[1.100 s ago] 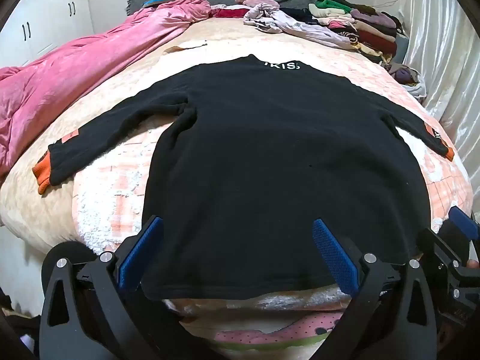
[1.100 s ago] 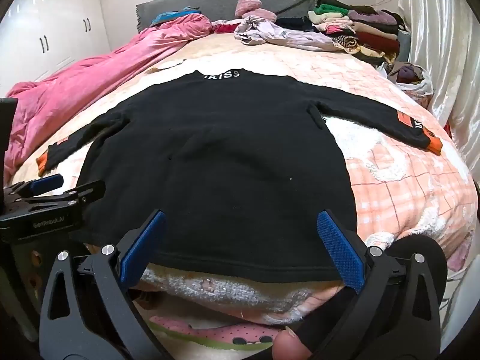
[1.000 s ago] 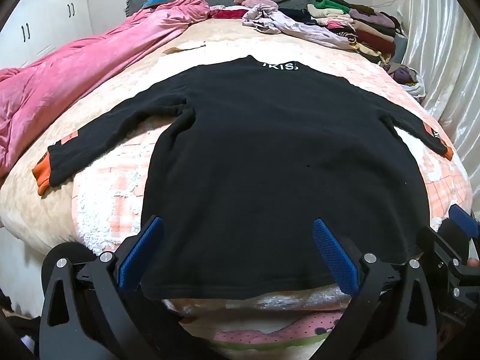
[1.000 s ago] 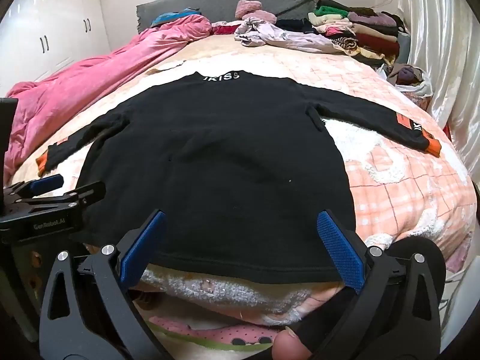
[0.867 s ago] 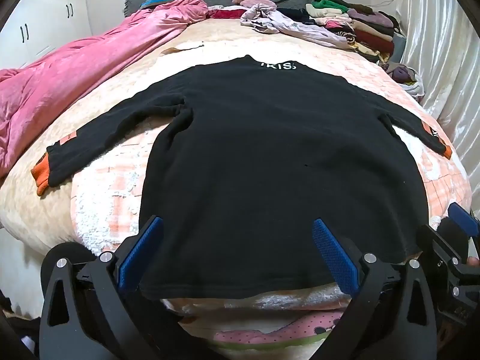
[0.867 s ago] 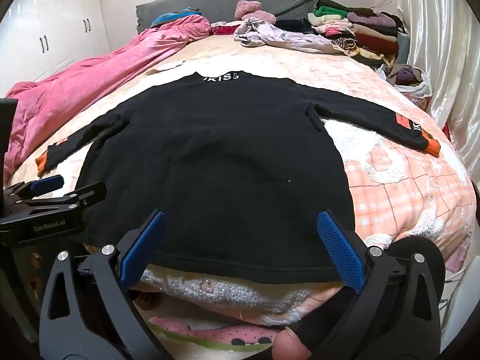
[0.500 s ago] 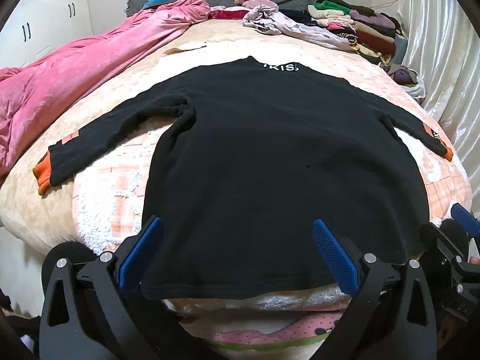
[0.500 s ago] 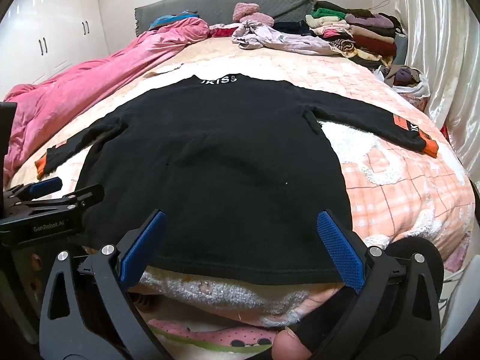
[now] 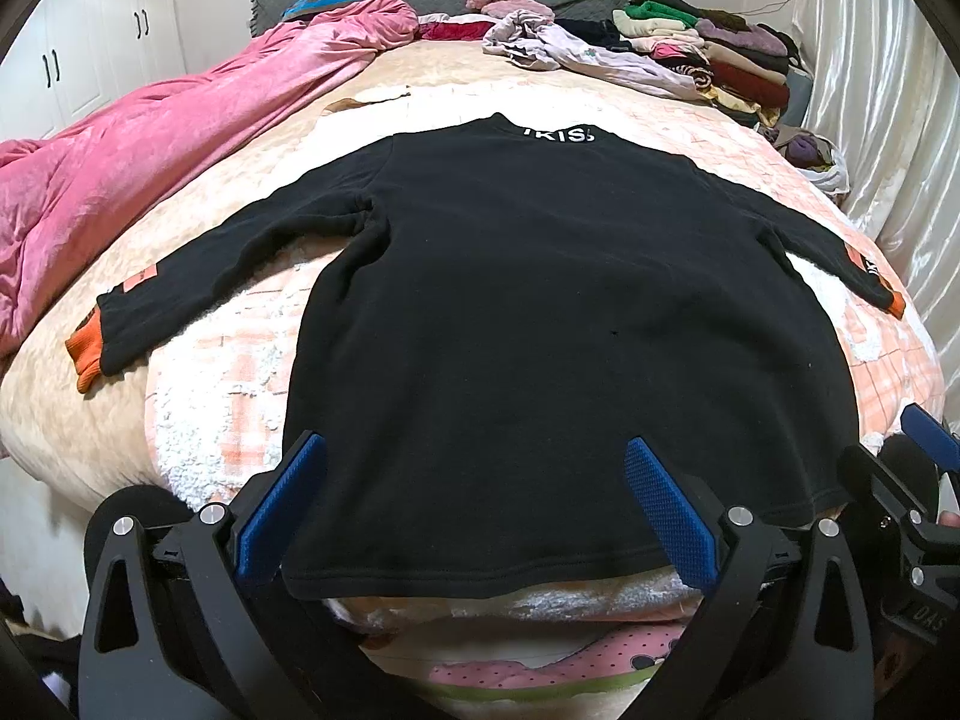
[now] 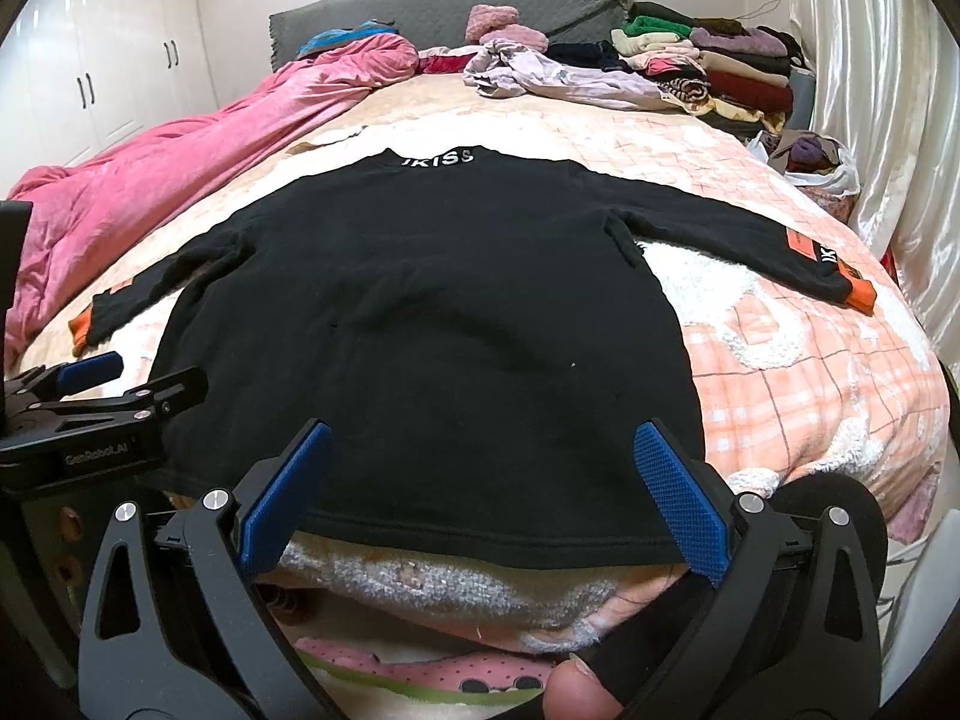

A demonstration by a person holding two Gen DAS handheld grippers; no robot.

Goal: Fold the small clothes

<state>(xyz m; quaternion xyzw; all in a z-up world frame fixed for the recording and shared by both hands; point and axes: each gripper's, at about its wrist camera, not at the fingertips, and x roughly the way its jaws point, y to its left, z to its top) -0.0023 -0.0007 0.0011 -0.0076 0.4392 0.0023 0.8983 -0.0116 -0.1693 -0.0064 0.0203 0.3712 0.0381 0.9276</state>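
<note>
Shirt: the black shirt lies flat on the bed, neck at the far end, bottom edge near the tools; both long sleeves are spread out to the sides; each sleeve ends in an orange cuff
Left tool: the left tool is wide open and holds nothing; it hangs just over the bottom edge of the shirt, toward the left corner; whether it touches the cloth I cannot tell
Right tool: the right tool is wide open too and holds nothing; it sits by the bottom edge, nearer the right corner; a fingertip of the person shows at the bottom of the right view
Done so far: the shirt looks smooth and laid out - ready to fold; no fold shows yet
Left to do: I think all the folding is left - sleeves in, sides in, then bottom up to the neck
Other things: a pink blanket lies along the left side of the bed; a stack of folded clothes sits at the far right; a loose pale garment lies near it, maybe waiting its turn
</note>
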